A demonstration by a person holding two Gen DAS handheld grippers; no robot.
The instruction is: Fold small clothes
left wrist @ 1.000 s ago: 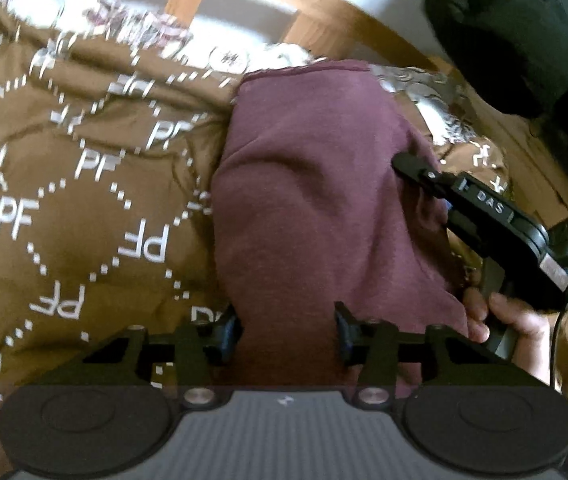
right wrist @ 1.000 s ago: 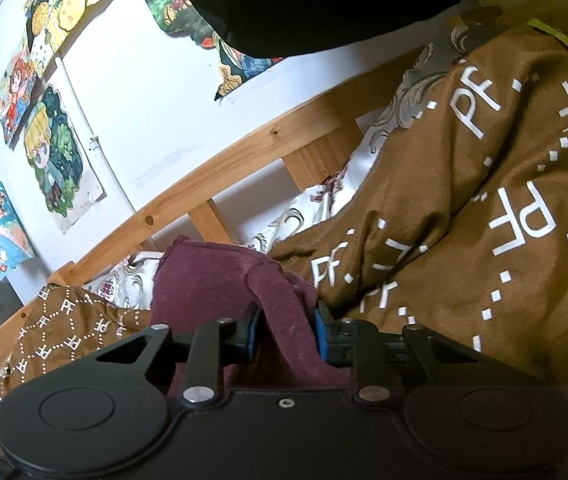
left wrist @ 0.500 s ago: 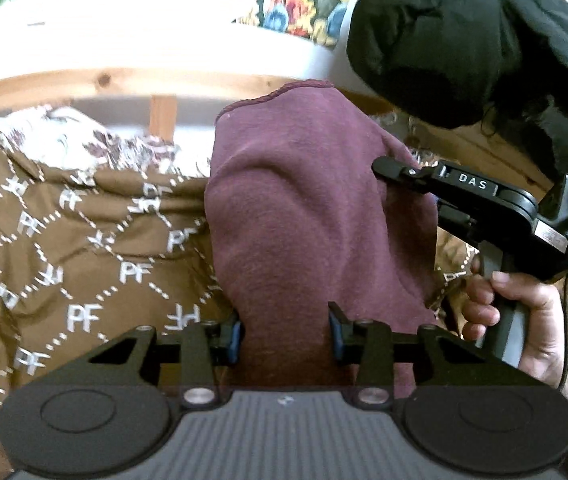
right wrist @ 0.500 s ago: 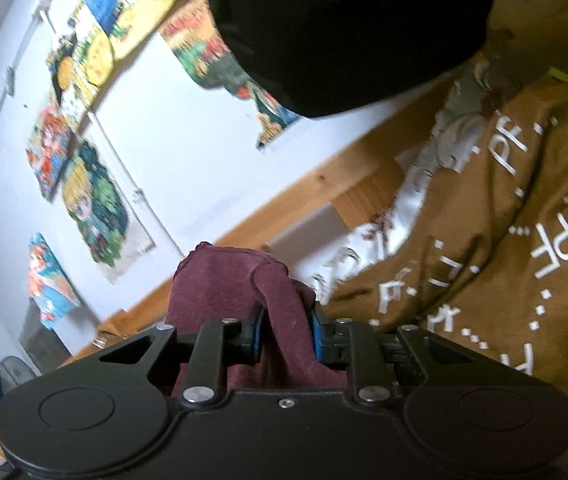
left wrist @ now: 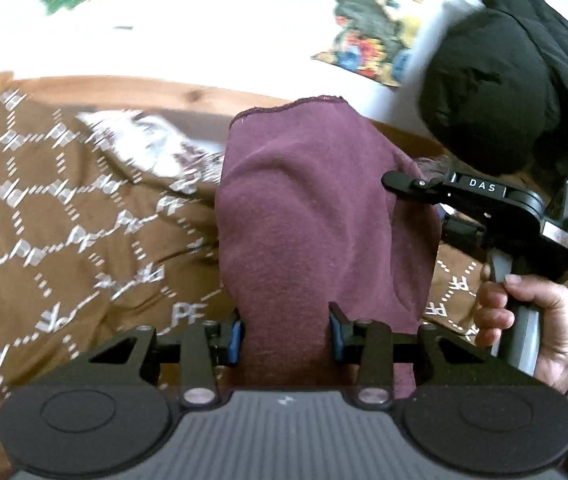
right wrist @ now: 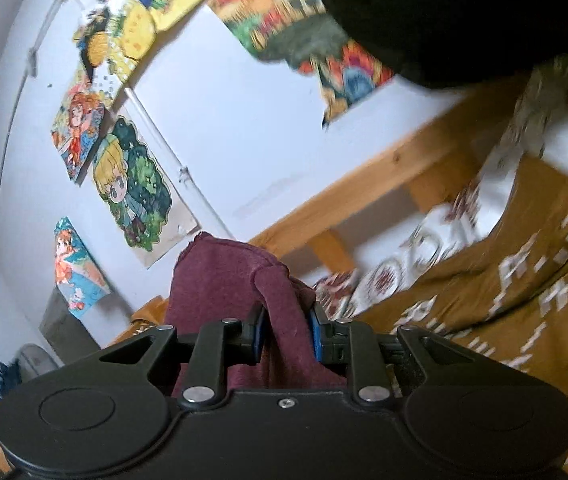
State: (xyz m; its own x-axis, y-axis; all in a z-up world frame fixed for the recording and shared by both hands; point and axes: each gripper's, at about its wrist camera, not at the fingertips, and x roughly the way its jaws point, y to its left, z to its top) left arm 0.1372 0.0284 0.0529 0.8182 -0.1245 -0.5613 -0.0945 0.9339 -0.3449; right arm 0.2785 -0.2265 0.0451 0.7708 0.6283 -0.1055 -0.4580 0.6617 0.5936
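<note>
- Dark red cloth (left wrist: 308,216) held up off the bed, over the brown blanket (left wrist: 63,240) with white "PF" letters.
- Left gripper (left wrist: 284,334) at 6 o'clock in its own view, fingers (left wrist: 235,338) pinching a thick bunch of the cloth's bottom edge (blue pads pressed on both sides).
- Cloth rising from there toward 12 o'clock, stitched hem at the very top.
- Right gripper (left wrist: 400,181) at 3 o'clock in the left view, black with "DAS" on it, tip touching the cloth's right edge.
- A hand (left wrist: 532,320) at 4 o'clock, wrapped round that gripper's grey handle.
- In the right view, right gripper (right wrist: 286,338) at 6 o'clock, fingers (right wrist: 257,332) pinching a thin fold of the same cloth (right wrist: 219,280).
- More cloth bunched up at 9 o'clock from that fold.
- Wooden bed rail (right wrist: 364,196) behind, running toward 2 o'clock.
- White wall with bright cartoon pictures (right wrist: 131,184) at 10 o'clock.
- Something big, black and puffy (left wrist: 496,80) at 1 o'clock in both views (cannot tell what).
</note>
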